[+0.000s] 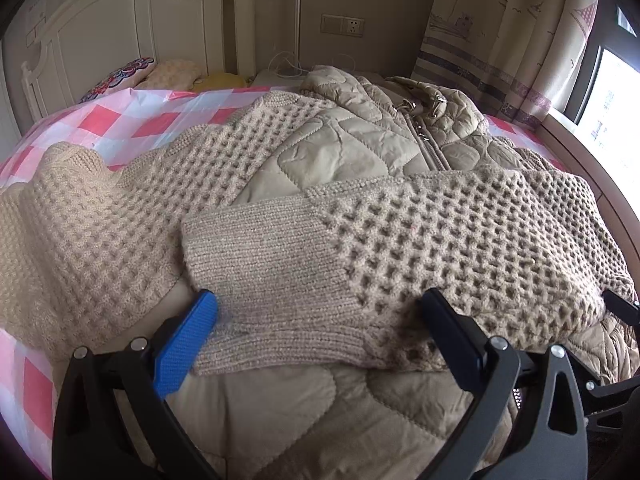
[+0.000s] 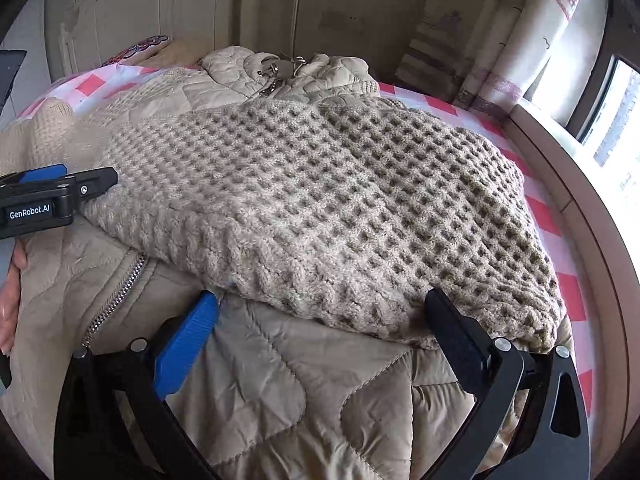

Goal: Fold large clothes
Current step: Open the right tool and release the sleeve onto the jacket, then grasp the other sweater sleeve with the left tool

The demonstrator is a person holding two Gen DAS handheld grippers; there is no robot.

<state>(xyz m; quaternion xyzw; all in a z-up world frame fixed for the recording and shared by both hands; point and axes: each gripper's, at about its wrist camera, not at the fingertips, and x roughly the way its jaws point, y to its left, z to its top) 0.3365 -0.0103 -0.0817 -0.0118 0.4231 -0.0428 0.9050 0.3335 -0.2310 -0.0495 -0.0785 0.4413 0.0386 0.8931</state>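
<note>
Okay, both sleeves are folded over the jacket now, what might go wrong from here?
1. The right knit sleeve lies loose across the slick quilted jacket; with both sets of jaws open, nothing pins it, so it may slide when the body is folded.
2. The left sleeve bunches over the checkered sheet, likely giving a lopsided fold.
3. Metal zipper pulls at the collar could snag the open knit.

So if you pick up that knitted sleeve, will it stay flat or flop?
Probably flop: the knitted sleeve already drapes softly over the quilted jacket. Its chunky waffle knit looks grippy, so it likely won't slip, and may stretch.
</note>
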